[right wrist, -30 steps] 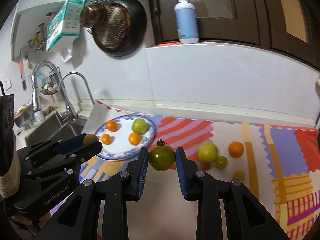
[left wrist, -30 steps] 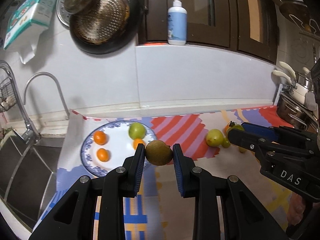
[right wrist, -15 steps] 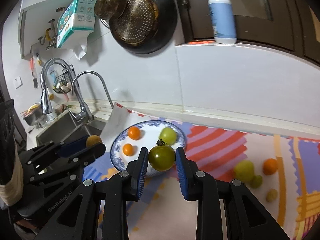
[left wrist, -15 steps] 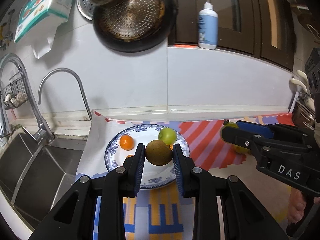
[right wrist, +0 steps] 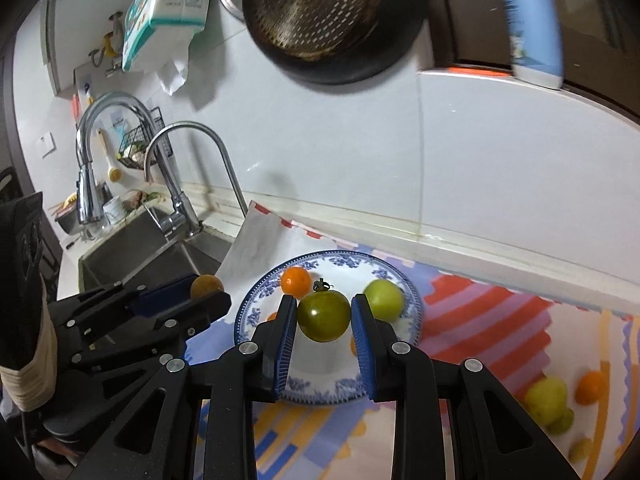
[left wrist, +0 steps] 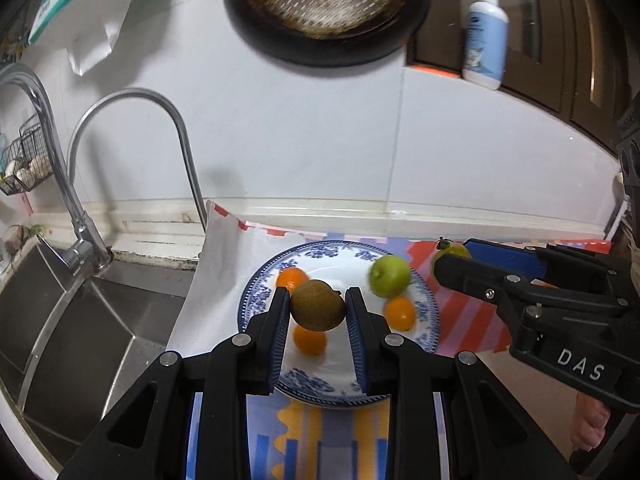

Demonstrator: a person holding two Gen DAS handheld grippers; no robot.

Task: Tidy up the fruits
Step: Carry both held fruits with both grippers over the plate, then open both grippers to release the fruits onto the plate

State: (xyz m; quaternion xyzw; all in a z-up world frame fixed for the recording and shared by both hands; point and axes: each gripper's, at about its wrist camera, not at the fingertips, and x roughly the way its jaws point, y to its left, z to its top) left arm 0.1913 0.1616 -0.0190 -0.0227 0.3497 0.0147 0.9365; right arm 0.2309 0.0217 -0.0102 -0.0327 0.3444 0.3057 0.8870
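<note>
- The left gripper (left wrist: pixel 318 312) is closed on one brown kiwi (left wrist: pixel 317 310), pinched between its two blue-padded fingers (left wrist: pixel 280 322) and held in the air above the plate.
- The right gripper (right wrist: pixel 325 318) is clamped on one green tomato (right wrist: pixel 324 317) with a small dark stem on top, also held above the plate.
- In the left wrist view, the right gripper (left wrist: pixel 454 258) comes in from the right side, its tip beside the plate's right rim.
- In the right wrist view, the left gripper (right wrist: pixel 202 292) comes in from the left side, with the kiwi (right wrist: pixel 206 286) showing at its tip.
- One blue-and-white patterned plate (left wrist: pixel 430 308) lies below both grippers, on a colourful patchwork mat (right wrist: pixel 480 308).
- On the plate lie four fruits: three small oranges (left wrist: pixel 400 314) and one green apple (left wrist: pixel 389 275).
- The apple sits toward the plate's right side, with one orange just in front of it; the other two oranges lie under and behind the kiwi.
- Off the plate, in the right wrist view, four more fruits lie on the mat at the far right: one yellow-green fruit (right wrist: pixel 546 398), one orange (right wrist: pixel 592 387), and two small green fruits (right wrist: pixel 562 422), one touching the yellow-green fruit and one nearer the camera.
- To the left of the plate stands one steel sink (left wrist: pixel 80 320), with two curved taps (left wrist: pixel 176 128) over it.
- One dark pan (left wrist: pixel 324 8) hangs on the white wall above, and one white-and-blue pump bottle (left wrist: pixel 485 40) stands on a ledge to its right.
</note>
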